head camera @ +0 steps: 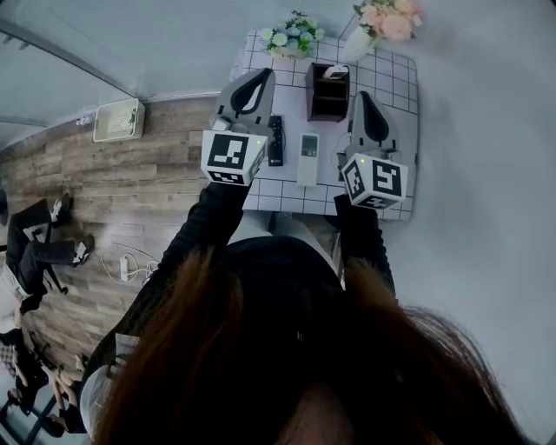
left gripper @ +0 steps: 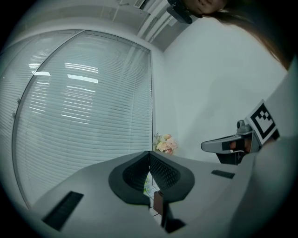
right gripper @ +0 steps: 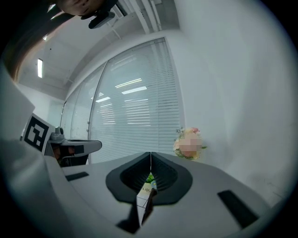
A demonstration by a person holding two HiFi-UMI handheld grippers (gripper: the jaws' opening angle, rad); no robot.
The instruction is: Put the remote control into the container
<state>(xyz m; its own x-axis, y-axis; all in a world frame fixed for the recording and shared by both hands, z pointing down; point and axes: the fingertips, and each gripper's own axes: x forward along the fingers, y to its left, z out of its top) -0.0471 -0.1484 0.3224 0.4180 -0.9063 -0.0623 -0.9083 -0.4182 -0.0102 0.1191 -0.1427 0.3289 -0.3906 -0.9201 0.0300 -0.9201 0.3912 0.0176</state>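
The left gripper (head camera: pixel 261 78) is held out level over the table's (head camera: pixel 395 83) left edge on a black-sleeved arm (head camera: pixel 204 226), pointing toward the far edge. Its ribbed dark pads (left gripper: pixel 160 169) meet at the tips, closed on themselves.

Just right of it, a slim black remote control (head camera: pixel 275 141) lies flat on the white checked cloth, and a broader white remote control (head camera: pixel 308 158) lies beside it. Both run lengthwise toward the far edge, in the lane between the two grippers.

Beyond them stands the container (head camera: pixel 328 97), a dark brown box open at the top, near the far edge. A green-and-white posy (head camera: pixel 293 35) sits at the far left corner and pink flowers (head camera: pixel 391 17) at the far right.

The right gripper (head camera: pixel 365 97) hovers along the right edge, parallel to the left one, its jaws also shut together. Bare cloth shows along the near edge.
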